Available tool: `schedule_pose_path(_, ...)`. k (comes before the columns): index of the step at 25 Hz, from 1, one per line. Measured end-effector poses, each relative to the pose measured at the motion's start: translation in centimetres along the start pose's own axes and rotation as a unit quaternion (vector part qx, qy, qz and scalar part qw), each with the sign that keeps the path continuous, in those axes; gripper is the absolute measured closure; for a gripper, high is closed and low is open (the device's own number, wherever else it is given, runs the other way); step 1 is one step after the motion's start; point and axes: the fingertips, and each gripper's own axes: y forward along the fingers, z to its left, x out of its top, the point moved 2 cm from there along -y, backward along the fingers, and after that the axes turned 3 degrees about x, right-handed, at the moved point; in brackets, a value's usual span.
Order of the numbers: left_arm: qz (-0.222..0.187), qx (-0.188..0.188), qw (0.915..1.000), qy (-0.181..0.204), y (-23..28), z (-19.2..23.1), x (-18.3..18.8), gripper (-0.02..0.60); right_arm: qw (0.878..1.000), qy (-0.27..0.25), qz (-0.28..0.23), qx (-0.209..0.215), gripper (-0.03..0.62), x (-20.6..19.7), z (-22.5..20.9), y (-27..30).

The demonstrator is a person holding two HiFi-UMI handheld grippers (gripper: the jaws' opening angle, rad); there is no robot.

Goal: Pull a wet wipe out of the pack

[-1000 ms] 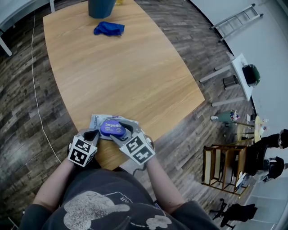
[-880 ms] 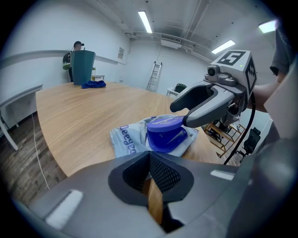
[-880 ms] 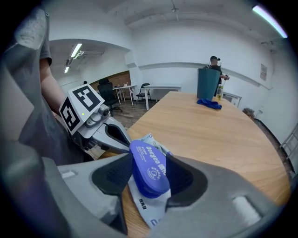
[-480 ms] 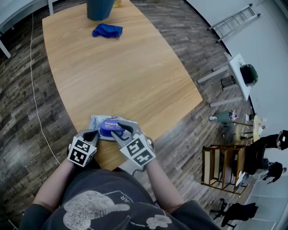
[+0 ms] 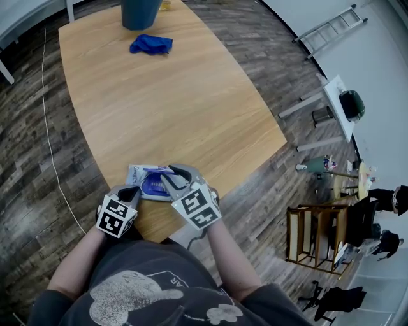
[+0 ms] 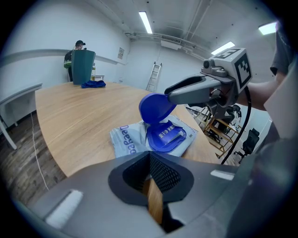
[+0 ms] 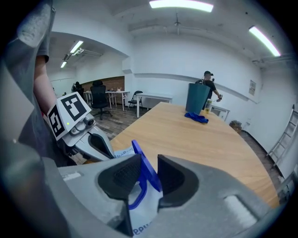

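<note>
Near the surface (image 5: 166,102) edge, the left claw (image 5: 131,191) sits closed tight and empty just beside the one pack (image 5: 137,173), soft and light, likely to lift unless pinned. Right claw (image 5: 171,173), jaws just now closing, pinches its single blue lid (image 6: 153,108) upright. Wipes will be limp: take a corner.

We see the pack (image 5: 136,173) lying on the table (image 5: 159,95), by its near edge. The left gripper (image 5: 132,191) is at the pack's near left corner. The lid (image 6: 156,107) stands up on the pack, between the jaws of the right gripper (image 5: 171,174), which have just been closing. At the far end, the cloth (image 5: 152,44) lies in front of the bin (image 5: 140,11).
</note>
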Motion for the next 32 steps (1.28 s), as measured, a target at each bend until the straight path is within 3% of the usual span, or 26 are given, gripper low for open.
schedule_pose_path(12,0.001,-0.005,1.0000,-0.003,-0.1,-0.1,-0.1,0.563,0.999,-0.020,0.007,-0.050,0.490,0.6,-4.9,3.2)
schedule_pose_path(22,0.001,-0.005,1.0000,-0.004,-0.2,-0.2,-0.1,0.563,0.998,0.024,0.033,-0.050,0.490,-2.3,-5.9,6.1)
schedule_pose_path(32,-0.005,0.009,0.9999,0.007,-0.2,0.1,-0.1,0.563,0.994,0.076,-0.028,-0.077,0.502,-1.0,-6.2,4.6)
